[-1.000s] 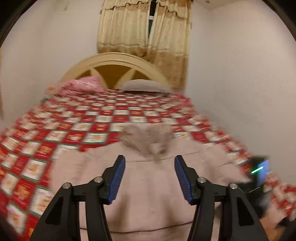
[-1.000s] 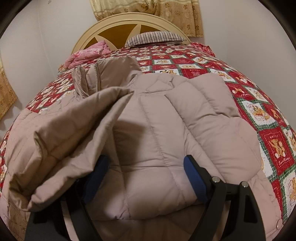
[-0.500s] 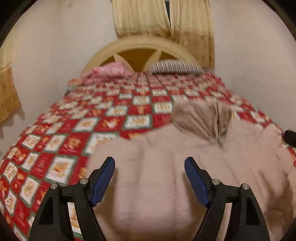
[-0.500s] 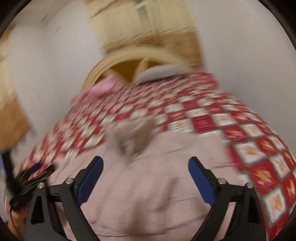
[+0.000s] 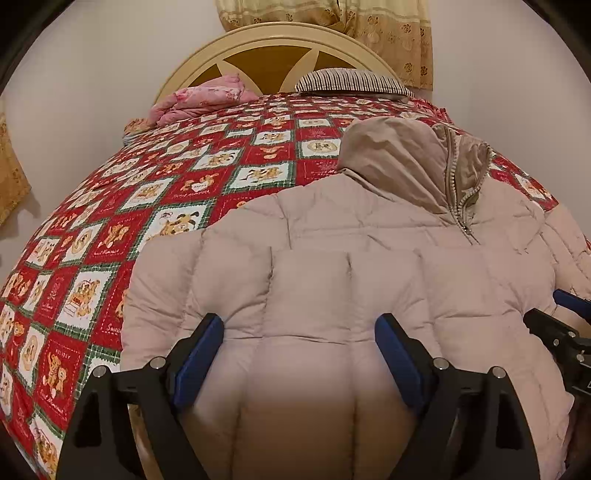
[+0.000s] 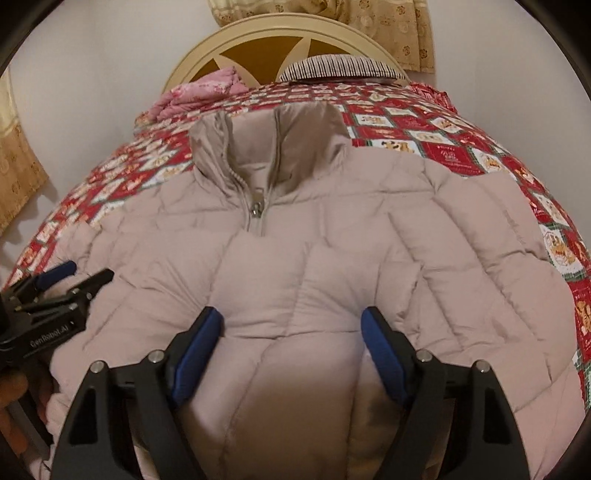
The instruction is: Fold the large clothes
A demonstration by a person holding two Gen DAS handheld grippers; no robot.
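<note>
A beige quilted puffer jacket [image 5: 369, 266] lies face up on the bed, collar and zipper toward the headboard; it also fills the right wrist view [image 6: 314, 258]. My left gripper [image 5: 299, 347] is open and empty, low over the jacket's left lower part. My right gripper [image 6: 291, 343] is open and empty over the jacket's lower middle. The right gripper shows at the right edge of the left wrist view [image 5: 565, 325]. The left gripper shows at the left edge of the right wrist view [image 6: 55, 291].
The bed carries a red patchwork quilt [image 5: 147, 192] with bear prints. A pink folded blanket [image 5: 199, 99] and a striped pillow [image 5: 351, 79] lie by the cream headboard [image 5: 273, 40]. White walls stand close on both sides, curtains [image 5: 369, 22] behind.
The fold of jacket that lay over the right gripper's left finger is gone; the jacket now lies spread flat. Both grippers swung about and now sit low over the jacket's lower part.
</note>
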